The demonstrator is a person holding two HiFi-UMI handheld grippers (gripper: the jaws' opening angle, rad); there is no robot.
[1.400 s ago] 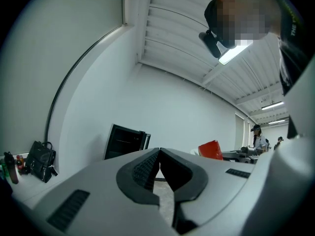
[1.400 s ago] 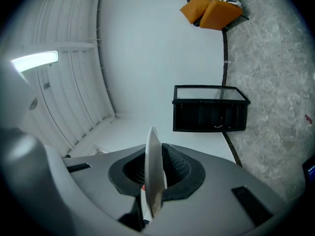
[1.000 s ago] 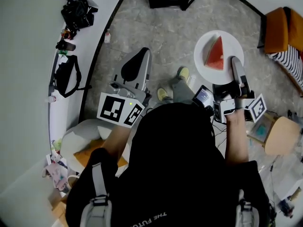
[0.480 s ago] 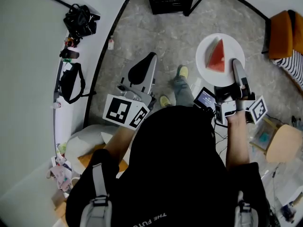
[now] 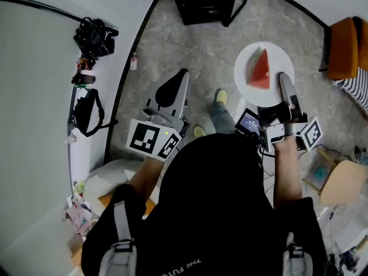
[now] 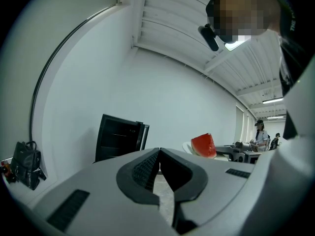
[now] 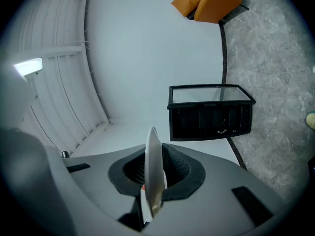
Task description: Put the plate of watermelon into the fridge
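Right hand-held gripper (image 5: 285, 80) pinches the round white plate (image 5: 244, 62) by its rim — carry it level so the red watermelon wedge (image 5: 260, 71) cannot slide.

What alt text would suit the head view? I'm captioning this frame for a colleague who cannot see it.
From above, a person in black holds a white plate with a watermelon wedge, its rim clamped in the right gripper. The left gripper, shut and empty, is held out to the left. A black fridge stands ahead on the grey stone floor.
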